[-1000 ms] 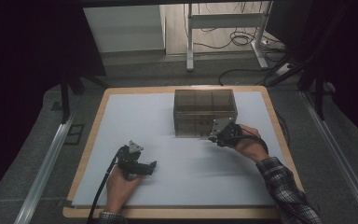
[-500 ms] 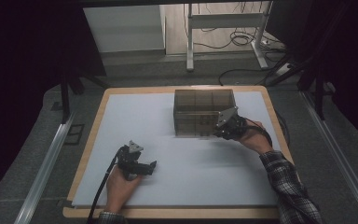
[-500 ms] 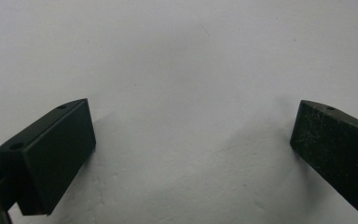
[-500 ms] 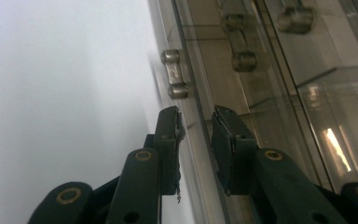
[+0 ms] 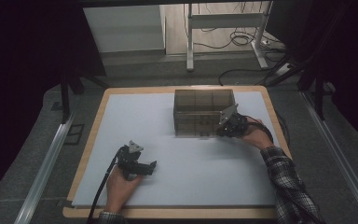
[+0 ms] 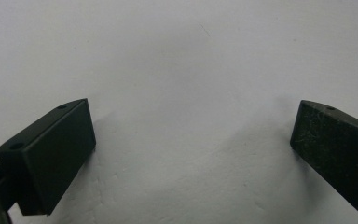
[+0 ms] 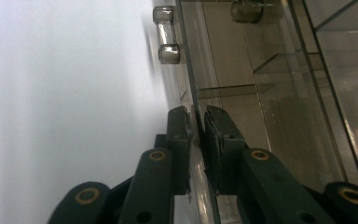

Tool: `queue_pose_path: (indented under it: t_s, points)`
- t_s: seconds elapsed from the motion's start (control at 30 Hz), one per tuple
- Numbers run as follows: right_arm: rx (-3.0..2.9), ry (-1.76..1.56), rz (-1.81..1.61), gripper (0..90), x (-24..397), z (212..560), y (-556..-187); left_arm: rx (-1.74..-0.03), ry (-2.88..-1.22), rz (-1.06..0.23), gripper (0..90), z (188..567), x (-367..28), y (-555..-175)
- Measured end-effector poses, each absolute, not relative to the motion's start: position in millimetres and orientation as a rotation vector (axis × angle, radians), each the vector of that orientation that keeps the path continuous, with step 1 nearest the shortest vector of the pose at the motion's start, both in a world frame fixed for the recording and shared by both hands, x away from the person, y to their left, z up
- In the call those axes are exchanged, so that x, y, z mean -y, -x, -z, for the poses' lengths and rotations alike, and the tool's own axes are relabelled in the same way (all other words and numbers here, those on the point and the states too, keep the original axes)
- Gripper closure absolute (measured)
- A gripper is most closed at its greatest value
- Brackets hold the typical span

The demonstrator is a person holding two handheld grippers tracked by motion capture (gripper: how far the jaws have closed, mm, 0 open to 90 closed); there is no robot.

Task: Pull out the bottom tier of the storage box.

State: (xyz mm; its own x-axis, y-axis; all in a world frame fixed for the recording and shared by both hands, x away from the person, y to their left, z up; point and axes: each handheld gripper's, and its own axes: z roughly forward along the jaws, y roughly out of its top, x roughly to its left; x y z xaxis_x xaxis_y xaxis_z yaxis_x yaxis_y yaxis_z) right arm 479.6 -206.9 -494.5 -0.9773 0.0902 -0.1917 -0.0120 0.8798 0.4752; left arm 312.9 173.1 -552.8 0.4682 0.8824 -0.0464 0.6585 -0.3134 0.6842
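A smoky, see-through plastic box (image 5: 204,112) with inner dividers stands on the pale mat (image 5: 186,177) that covers the counter (image 5: 87,143), toward the far right part of it. In the right gripper view the box's thin front panel (image 7: 193,100) runs up the picture with a small clear handle (image 7: 166,35) on it, and compartments show through the tinted walls.

The right tool (image 5: 223,131) is at the box's near right corner. Its jaws are pressed together on the thin front panel, one pad on each face of it. The person's right hand (image 5: 256,136) wraps the tool from behind, and a checked sleeve (image 5: 286,182) leads back to the bottom edge.

Compared with a second ago, the right tool has moved up and to the right, from just in front of the box's near wall to its near right corner, and the hand has come with it. The box itself looks to stand in the same place.

The left tool (image 5: 153,165) lies low on the mat, well apart from the box, toward the near left, held in the left hand (image 5: 121,186). Its jaws stand wide apart over bare mat, with nothing between them. It has stayed where it was, and its cable (image 5: 100,186) trails off the near edge.
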Motion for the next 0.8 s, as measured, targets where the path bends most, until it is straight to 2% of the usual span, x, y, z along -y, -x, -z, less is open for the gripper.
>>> queue_pose_path:
  t_s: [0.2,0.8]
  points:
    - [-2.906,0.013,-0.716,85.7,205.6,492.3,-485.1,-1.274,-2.074,-0.449,0.0,552.9,-173.0,-312.9]
    - [-2.948,0.079,-0.7,86.5,207.3,484.3,-470.4,-1.274,-2.075,-0.449,0.0,552.9,-173.1,-312.9]
